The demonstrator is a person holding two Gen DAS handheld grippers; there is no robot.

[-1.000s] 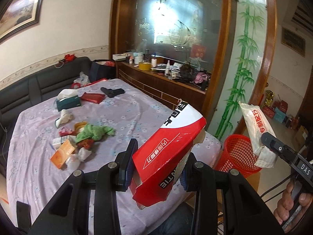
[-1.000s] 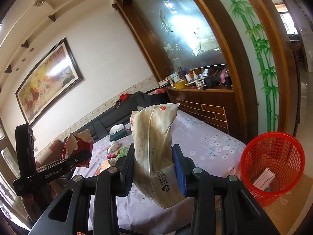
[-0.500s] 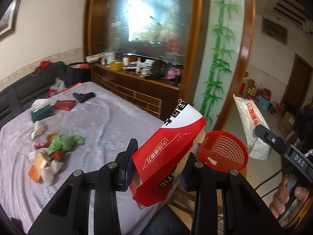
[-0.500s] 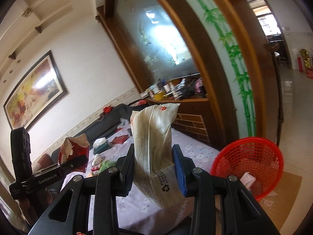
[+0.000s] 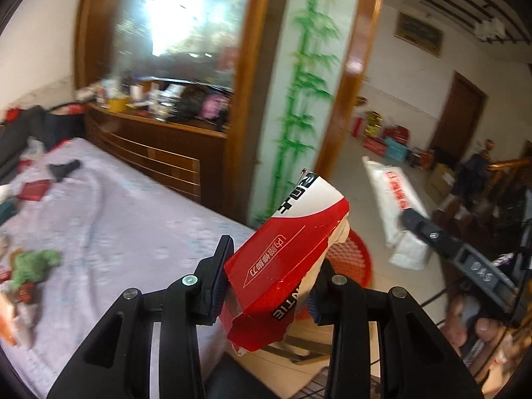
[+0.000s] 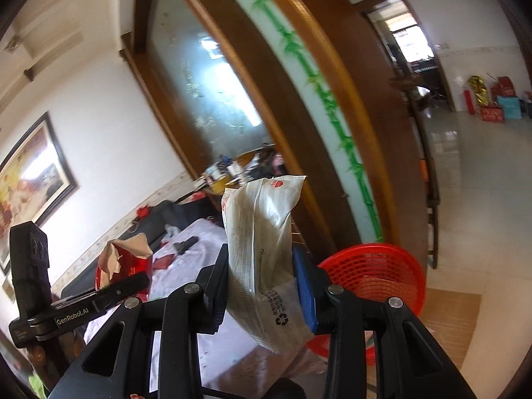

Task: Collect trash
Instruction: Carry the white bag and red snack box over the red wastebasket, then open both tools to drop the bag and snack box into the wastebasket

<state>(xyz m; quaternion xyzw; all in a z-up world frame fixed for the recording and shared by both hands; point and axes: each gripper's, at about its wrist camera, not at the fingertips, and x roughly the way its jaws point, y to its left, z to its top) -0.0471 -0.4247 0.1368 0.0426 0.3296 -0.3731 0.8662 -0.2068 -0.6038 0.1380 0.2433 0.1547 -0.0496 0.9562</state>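
Carry-to-bin step judged in hand. Red carton point(image 5: 286, 259) is clamped in the left gripper point(image 5: 266, 286), just above the red basket point(image 6: 382, 272). White wrapper point(image 6: 262, 259) is pinched in the right gripper point(image 6: 262, 296), beside the basket rim. Next move: 2 items to be centred over the basket, then released.

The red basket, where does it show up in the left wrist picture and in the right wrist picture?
Left wrist view: the red basket sits right of center, mostly hidden behind the red carton held between the fingers.
Right wrist view: the basket is lower right, on the floor behind the white wrapper.
Shared landmark: the green bamboo panel above the basket.
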